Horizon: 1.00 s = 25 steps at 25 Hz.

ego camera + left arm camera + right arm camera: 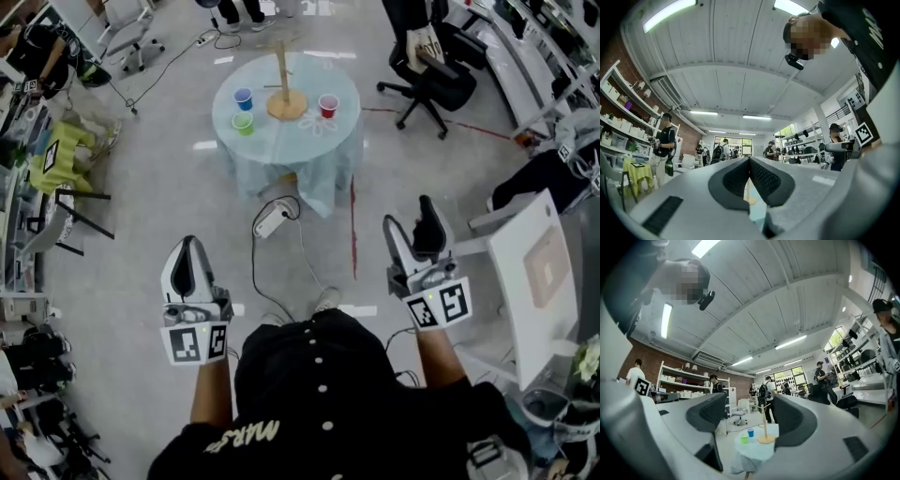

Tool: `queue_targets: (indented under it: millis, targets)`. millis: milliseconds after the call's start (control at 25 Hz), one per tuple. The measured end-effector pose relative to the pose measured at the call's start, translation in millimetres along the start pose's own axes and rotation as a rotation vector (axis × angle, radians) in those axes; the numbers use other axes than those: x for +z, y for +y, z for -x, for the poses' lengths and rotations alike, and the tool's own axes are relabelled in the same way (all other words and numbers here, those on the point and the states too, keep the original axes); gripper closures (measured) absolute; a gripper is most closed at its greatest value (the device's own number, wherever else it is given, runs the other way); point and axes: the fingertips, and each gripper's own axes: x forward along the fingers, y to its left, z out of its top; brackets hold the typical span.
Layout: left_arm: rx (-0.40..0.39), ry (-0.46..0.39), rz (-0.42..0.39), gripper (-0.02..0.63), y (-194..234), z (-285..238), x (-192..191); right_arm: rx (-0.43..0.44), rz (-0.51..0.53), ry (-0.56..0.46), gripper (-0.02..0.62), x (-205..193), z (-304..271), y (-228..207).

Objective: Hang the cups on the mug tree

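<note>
Three small smooth cups stand upright on one round surface (pixel 302 142) draped in pale blue cloth: a blue cup (pixel 244 97), a green cup (pixel 243 122) and a red cup (pixel 328 106). Between them rises one wooden mug tree (pixel 287 105), a slim pole on a disc base. Well apart from them, the left claw (pixel 190 246) is pressed together on nothing, and the right claw (pixel 411 219) stands apart and empty.
</note>
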Motion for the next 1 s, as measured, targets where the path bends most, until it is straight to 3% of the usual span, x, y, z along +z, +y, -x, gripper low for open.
queue_targets:
  millis: [40,480,1000]
  targets:
    - [0.011,0.002,-0.006,0.607,-2.6,-1.3,-1.3,0.006,-0.007,-0.004,0.267,-0.6,-0.1,-5.6]
    - [0.107,0.01,-0.041,0.607,-24.3,-2.3,-3.6,0.076,0.009,0.034,0.279,-9.7,-4.7,-39.3]
    - [0.034,0.006,-0.018,0.607,-1.8,-68.8,-23.8,0.011,0.032,0.026,0.281,-20.4,-54.6,-58.9]
